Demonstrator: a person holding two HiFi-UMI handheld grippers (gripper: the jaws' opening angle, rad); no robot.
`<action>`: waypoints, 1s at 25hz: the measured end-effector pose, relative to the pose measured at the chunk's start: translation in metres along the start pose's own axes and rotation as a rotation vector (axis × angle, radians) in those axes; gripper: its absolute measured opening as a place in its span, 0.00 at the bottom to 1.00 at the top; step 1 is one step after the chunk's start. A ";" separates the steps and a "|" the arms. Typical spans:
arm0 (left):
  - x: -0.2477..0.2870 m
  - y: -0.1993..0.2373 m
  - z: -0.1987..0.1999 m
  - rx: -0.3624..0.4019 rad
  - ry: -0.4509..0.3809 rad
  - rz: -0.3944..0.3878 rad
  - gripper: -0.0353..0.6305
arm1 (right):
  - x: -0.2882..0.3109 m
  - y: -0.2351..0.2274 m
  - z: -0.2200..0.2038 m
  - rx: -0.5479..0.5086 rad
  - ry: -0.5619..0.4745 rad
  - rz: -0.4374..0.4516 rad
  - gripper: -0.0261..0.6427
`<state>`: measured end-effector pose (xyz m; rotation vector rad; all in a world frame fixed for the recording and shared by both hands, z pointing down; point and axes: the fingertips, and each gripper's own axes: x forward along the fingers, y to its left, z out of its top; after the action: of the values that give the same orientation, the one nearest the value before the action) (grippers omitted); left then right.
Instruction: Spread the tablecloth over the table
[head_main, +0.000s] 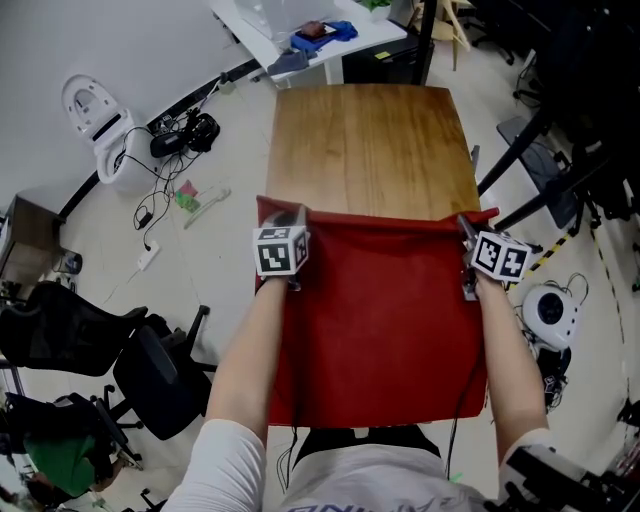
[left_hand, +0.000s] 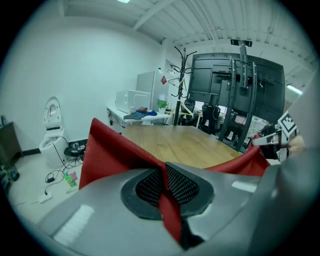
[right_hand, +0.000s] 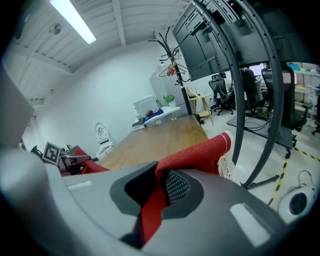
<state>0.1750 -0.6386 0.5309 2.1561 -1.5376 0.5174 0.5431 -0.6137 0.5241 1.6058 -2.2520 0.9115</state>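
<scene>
A red tablecloth (head_main: 385, 310) hangs stretched between my two grippers over the near end of a bare wooden table (head_main: 370, 145). My left gripper (head_main: 290, 222) is shut on the cloth's far left corner, and my right gripper (head_main: 466, 228) is shut on its far right corner. The cloth's leading edge runs straight across the table's near part, and its near edge hangs down toward me. In the left gripper view the red cloth (left_hand: 117, 152) is pinched between the pads (left_hand: 180, 184). The right gripper view shows the cloth (right_hand: 200, 152) nipped the same way, with a white lace trim (right_hand: 227, 165) at its corner.
A white desk (head_main: 300, 40) with a blue object stands beyond the table's far end. Left of the table lie cables (head_main: 165, 170) and a white toilet-shaped unit (head_main: 100, 125). Black stands (head_main: 540, 150) and a white round device (head_main: 550, 308) are on the right. Black chairs (head_main: 120, 360) sit near left.
</scene>
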 end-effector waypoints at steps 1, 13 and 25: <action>0.005 0.002 -0.004 -0.017 0.011 -0.013 0.09 | 0.005 -0.003 -0.002 0.009 0.008 -0.004 0.07; 0.003 -0.009 -0.029 -0.098 0.041 -0.164 0.59 | 0.028 -0.008 -0.009 0.047 -0.035 0.059 0.51; -0.077 -0.027 -0.001 -0.045 -0.092 -0.153 0.59 | -0.044 0.045 0.003 -0.194 -0.146 0.135 0.63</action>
<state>0.1767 -0.5696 0.4870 2.2679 -1.4020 0.3345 0.5188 -0.5722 0.4832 1.4946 -2.4863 0.6001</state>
